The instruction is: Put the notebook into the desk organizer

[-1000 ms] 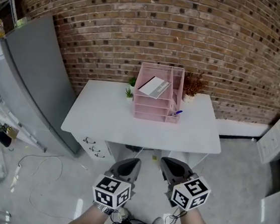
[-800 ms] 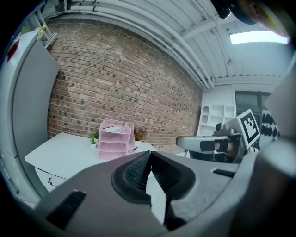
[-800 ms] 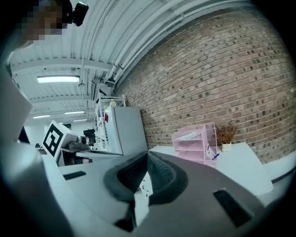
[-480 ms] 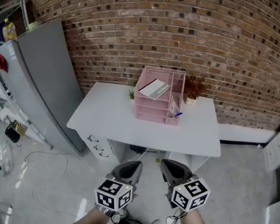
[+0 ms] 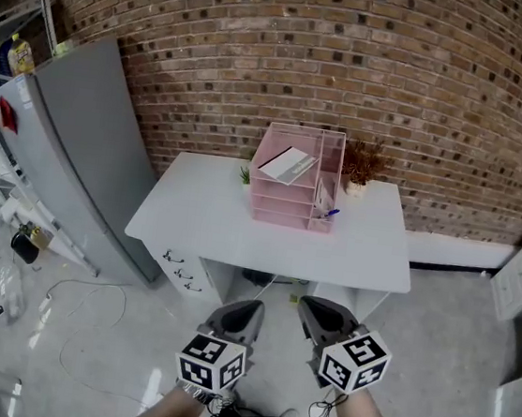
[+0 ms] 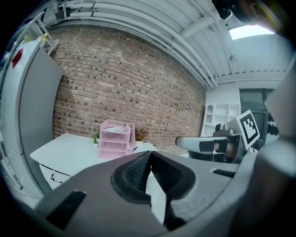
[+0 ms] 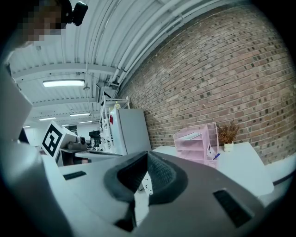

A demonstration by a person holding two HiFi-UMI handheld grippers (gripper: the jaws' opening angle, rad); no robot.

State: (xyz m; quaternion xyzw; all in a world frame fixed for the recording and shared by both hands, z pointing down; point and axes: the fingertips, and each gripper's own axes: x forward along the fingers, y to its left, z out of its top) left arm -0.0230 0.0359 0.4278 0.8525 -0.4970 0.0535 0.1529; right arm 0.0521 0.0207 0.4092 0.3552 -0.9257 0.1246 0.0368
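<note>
Against the brick wall (image 5: 373,66), the notebook (image 5: 287,164) lies in the desk organizer (image 5: 293,195) at centre frame. At lower centre, your left gripper (image 5: 244,312) and right gripper (image 5: 316,313) have fingers pressed together, holding nothing.

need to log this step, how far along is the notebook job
Looks done: the notebook lies in the top tray of the pink desk organizer on the white desk. Nothing in hand: the left gripper and right gripper are shut, empty, back from the desk. Nothing visibly left.

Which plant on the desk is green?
The small plant left of the organizer; the brown plant on its right looks dried.
</note>
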